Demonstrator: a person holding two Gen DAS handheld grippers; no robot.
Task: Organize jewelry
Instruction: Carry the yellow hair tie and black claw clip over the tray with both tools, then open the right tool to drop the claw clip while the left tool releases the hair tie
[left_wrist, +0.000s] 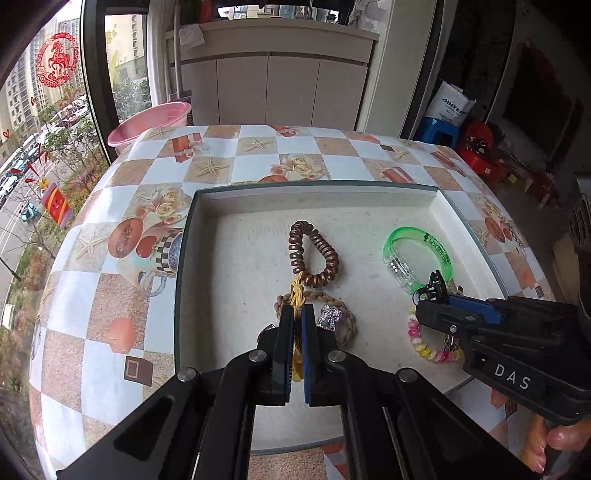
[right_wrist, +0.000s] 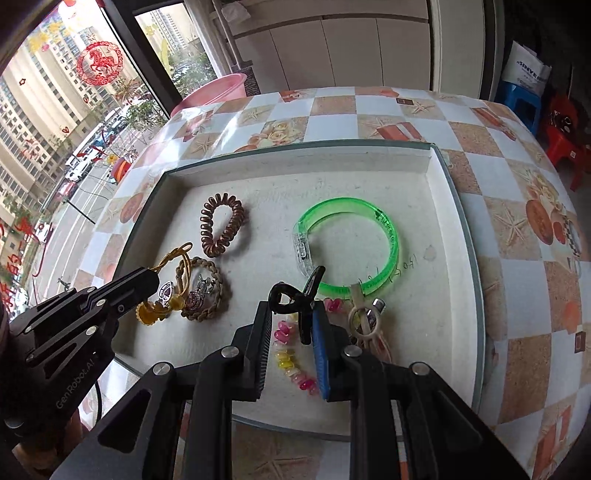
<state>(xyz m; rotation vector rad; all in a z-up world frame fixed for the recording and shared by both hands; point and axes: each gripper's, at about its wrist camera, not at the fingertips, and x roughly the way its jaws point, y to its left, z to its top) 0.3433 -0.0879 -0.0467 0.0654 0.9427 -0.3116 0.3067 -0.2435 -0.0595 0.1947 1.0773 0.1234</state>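
A shallow white tray (left_wrist: 325, 195) (right_wrist: 295, 162) on the table holds the jewelry. My left gripper (left_wrist: 298, 314) is shut on a yellow cord bracelet (left_wrist: 296, 293) (right_wrist: 173, 258), above a braided bracelet (left_wrist: 347, 317) (right_wrist: 214, 280) with a rhinestone bow (left_wrist: 330, 316). My right gripper (right_wrist: 291, 314) (left_wrist: 428, 295) is shut on a black hair claw (right_wrist: 295, 295) (left_wrist: 434, 286), above a pink and yellow bead bracelet (right_wrist: 291, 362) (left_wrist: 424, 347). A brown coil hair tie (left_wrist: 314, 254) (right_wrist: 221, 229) and a green bangle (left_wrist: 421, 254) (right_wrist: 351, 240) lie farther back.
A ring with a pale strap (right_wrist: 364, 321) lies beside the right gripper. The table (left_wrist: 129, 258) has a checkered patterned cloth. A pink basin (left_wrist: 151, 122) stands behind it by the window. Blue and red stools (left_wrist: 443, 133) stand at the far right.
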